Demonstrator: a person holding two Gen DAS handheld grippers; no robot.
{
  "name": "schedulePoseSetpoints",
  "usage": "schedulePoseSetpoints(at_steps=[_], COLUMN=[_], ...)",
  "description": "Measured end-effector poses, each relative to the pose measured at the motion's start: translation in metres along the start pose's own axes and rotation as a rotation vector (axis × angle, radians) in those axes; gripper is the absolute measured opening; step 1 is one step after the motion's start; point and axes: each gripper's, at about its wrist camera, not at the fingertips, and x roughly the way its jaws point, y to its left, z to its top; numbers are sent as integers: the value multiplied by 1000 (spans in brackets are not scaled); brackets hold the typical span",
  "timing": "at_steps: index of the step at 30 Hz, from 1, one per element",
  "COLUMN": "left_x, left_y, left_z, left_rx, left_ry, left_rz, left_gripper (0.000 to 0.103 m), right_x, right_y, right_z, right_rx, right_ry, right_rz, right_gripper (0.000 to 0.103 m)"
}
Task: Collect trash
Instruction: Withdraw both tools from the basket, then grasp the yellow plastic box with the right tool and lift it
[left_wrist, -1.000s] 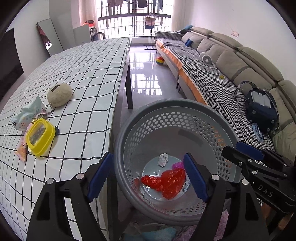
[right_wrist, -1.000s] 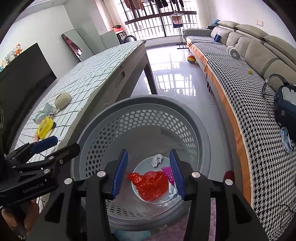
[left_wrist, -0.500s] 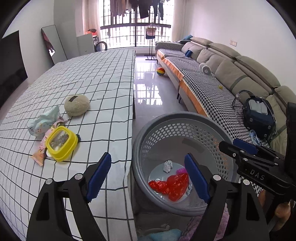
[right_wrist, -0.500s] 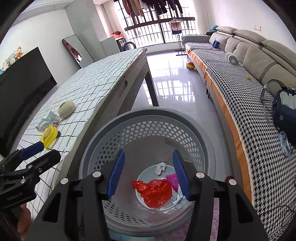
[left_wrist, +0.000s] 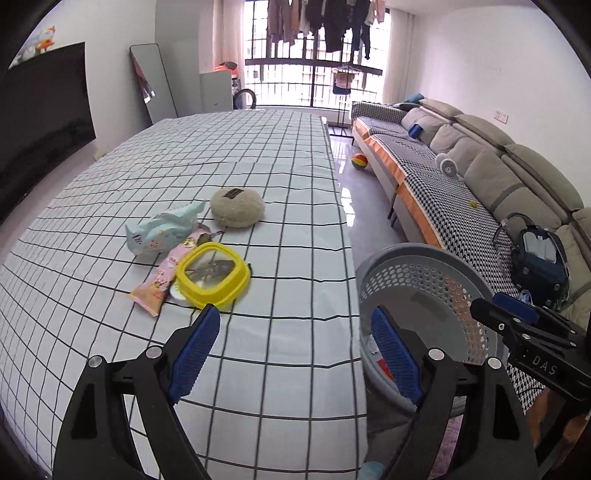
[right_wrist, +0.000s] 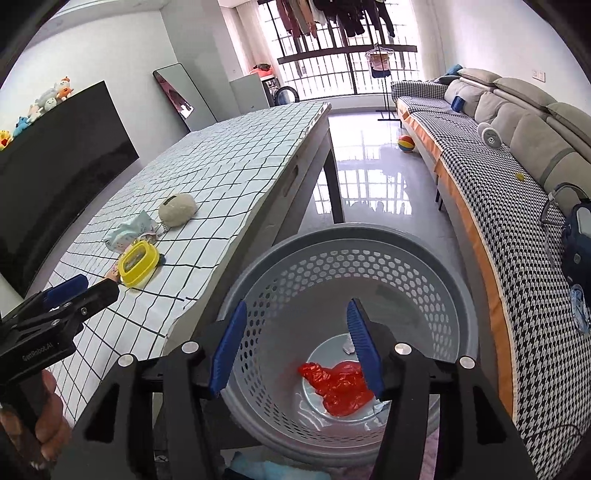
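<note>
A grey perforated basket (right_wrist: 369, 251) stands on the floor beside the table and holds a red plastic bag (right_wrist: 338, 386) and small scraps. It also shows in the left wrist view (left_wrist: 421, 254). On the checked tablecloth (left_wrist: 258, 166) lie a pale blue wrapper (left_wrist: 162, 229), a pink wrapper (left_wrist: 159, 280), a yellow lidded box (left_wrist: 212, 275) and a beige fuzzy pouch (left_wrist: 236, 206). My left gripper (left_wrist: 295, 350) is open and empty over the table's near edge. My right gripper (right_wrist: 295, 347) is open and empty above the basket.
A houndstooth-covered sofa (left_wrist: 443, 177) runs along the right, with a dark blue bag (left_wrist: 539, 258) on it. A colourful ball (left_wrist: 359, 161) lies on the shiny floor. A black TV (right_wrist: 55, 177) and a mirror (left_wrist: 153, 81) stand at the left.
My left gripper has swung left and up from over the basket to over the table, so the wrappers and yellow box are nearer. My right gripper has risen slightly above the basket.
</note>
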Motion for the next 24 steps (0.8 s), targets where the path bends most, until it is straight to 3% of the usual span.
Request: schedulePoseSetpoints(at_steps=[10,24], left_x=[-6,-2], left_y=[64,135], left_z=[-13,-27], left_rx=[-71,-180], left_ry=[8,38], left_rz=[106,181], left_gripper=[82,82], right_x=[26,71], right_y=[56,137], right_z=[5,12], right_rx=[-86,-232], right_ry=[32,101], right_rz=[72,144], right_gripper=[54,58])
